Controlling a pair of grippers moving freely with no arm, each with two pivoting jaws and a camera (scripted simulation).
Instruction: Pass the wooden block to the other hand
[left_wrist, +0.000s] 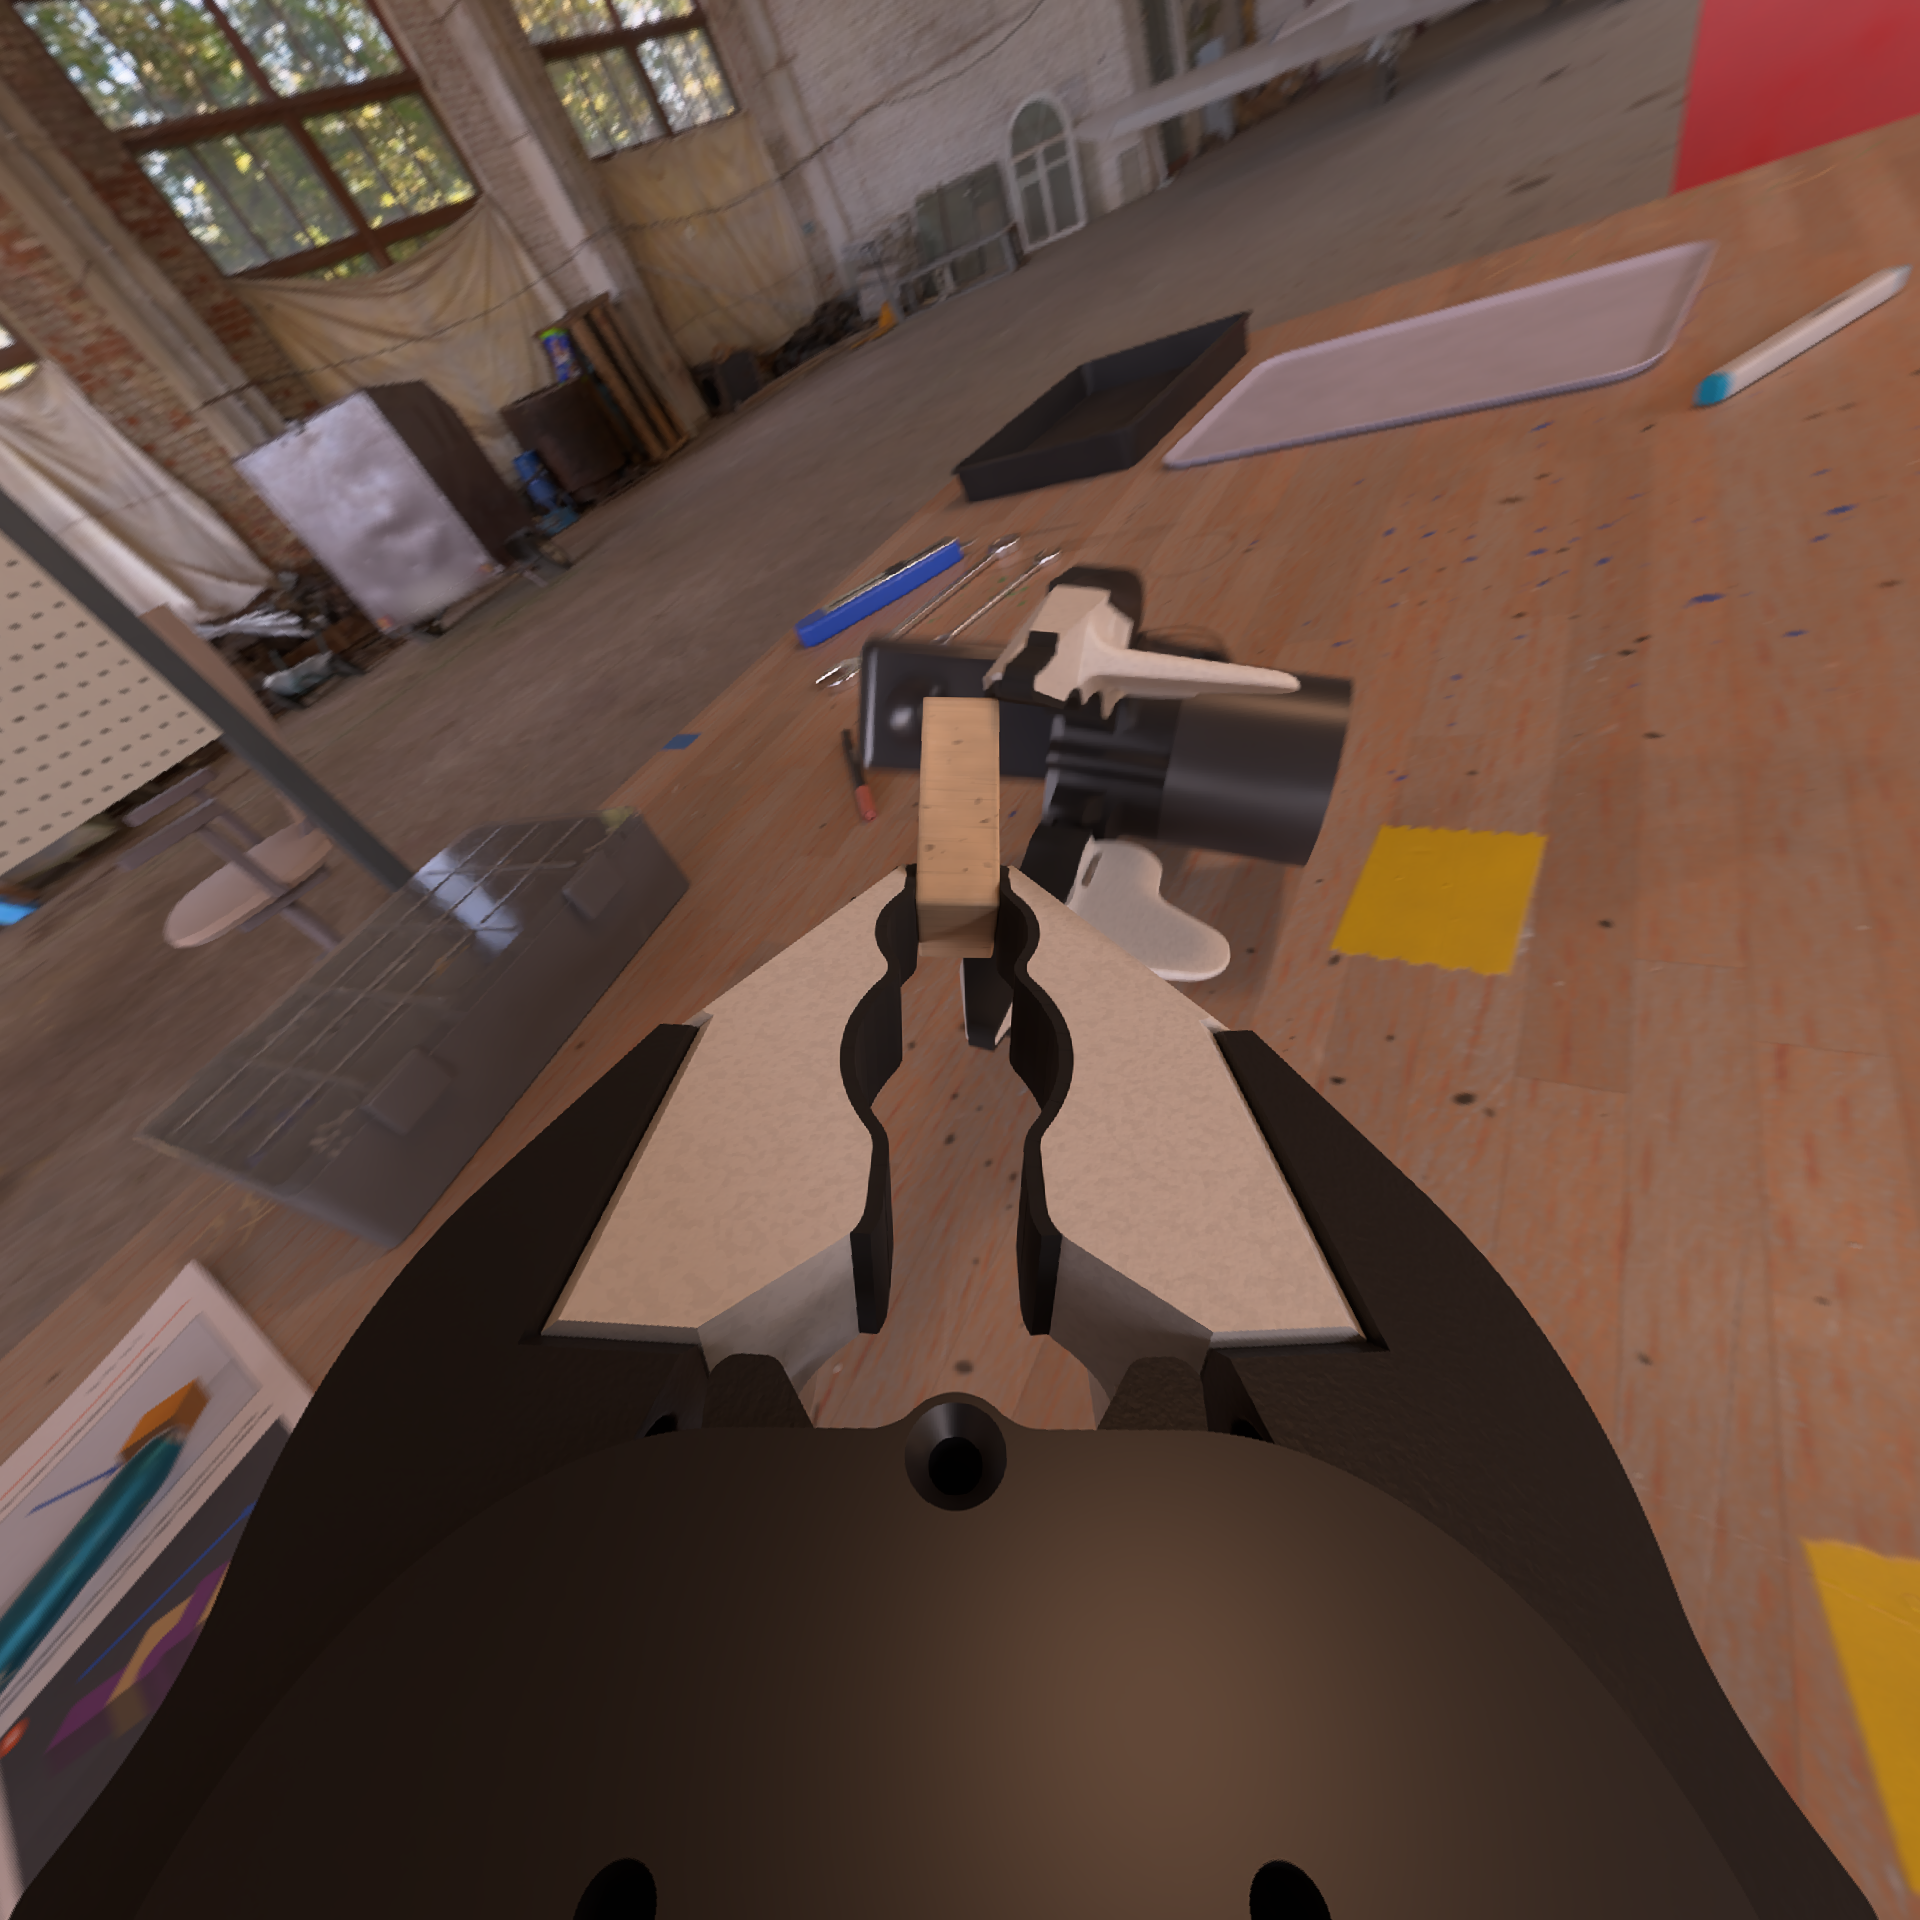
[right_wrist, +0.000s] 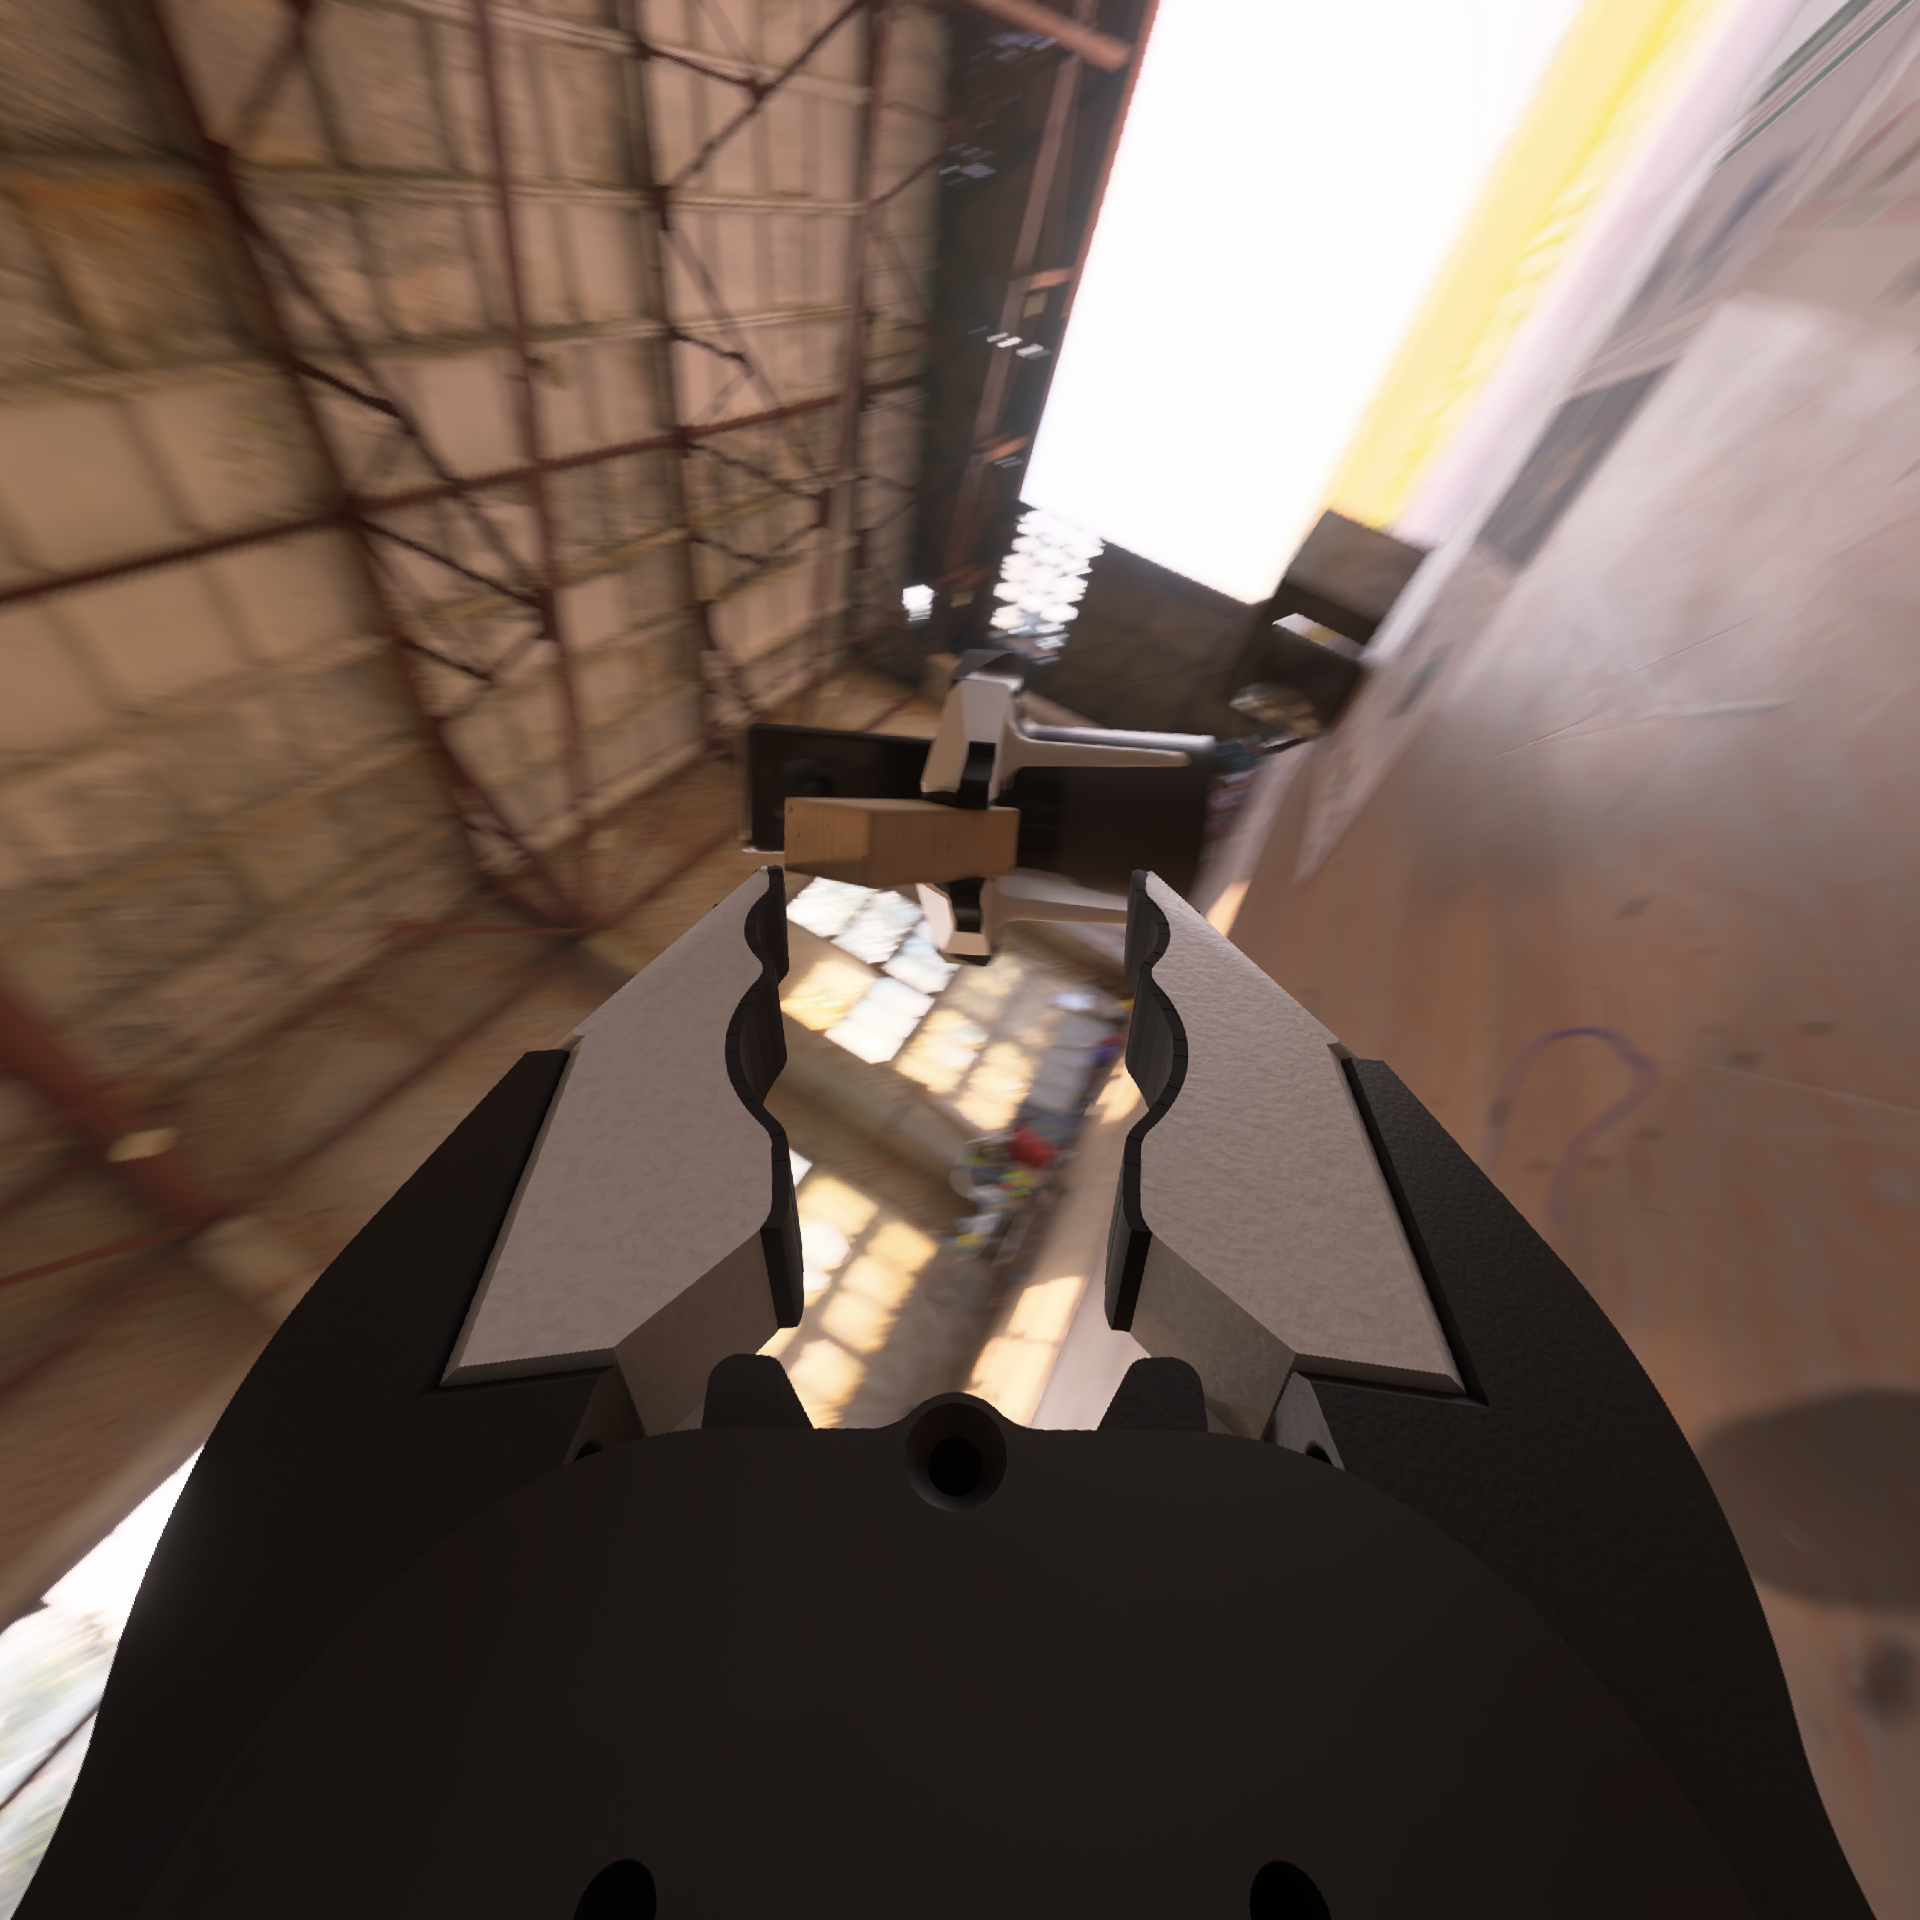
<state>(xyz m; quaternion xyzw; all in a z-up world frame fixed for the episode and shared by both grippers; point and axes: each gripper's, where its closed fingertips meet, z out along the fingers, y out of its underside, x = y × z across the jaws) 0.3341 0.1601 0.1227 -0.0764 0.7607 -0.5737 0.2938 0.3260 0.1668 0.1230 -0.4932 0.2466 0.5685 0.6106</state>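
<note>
The worktop (left_wrist: 1558, 1039) spreads under everything, a reddish wooden surface carrying a pale tray (left_wrist: 1455, 353), a black shallow bin (left_wrist: 1101, 416), a dark keyboard (left_wrist: 416, 1018), blue-handled tools (left_wrist: 883, 592) and yellow squares (left_wrist: 1439, 899). None of this is in play; the exchange is set above the surface, probably so that neither tool fouls the clutter below.

The right gripper (right_wrist: 954, 894) faces the left one from across the gap, and its fingers (right_wrist: 665, 1091) stand wide apart with nothing between them. That spread looks chosen to admit the block's free end, which lies just ahead of the tips and is not yet between them.

The left gripper (left_wrist: 958, 914) has its fingers (left_wrist: 748, 1122) closed on the lower end of the wooden block (left_wrist: 958, 821), pinching it only at the tips. Holding it by one end leaves most of its length sticking out clear, which I judge to be the point: the other tool needs bare wood to take.

In the right wrist view the block (right_wrist: 899, 840) lies crosswise, so the receiving fingers would close across its narrow faces rather than along its length.
</note>
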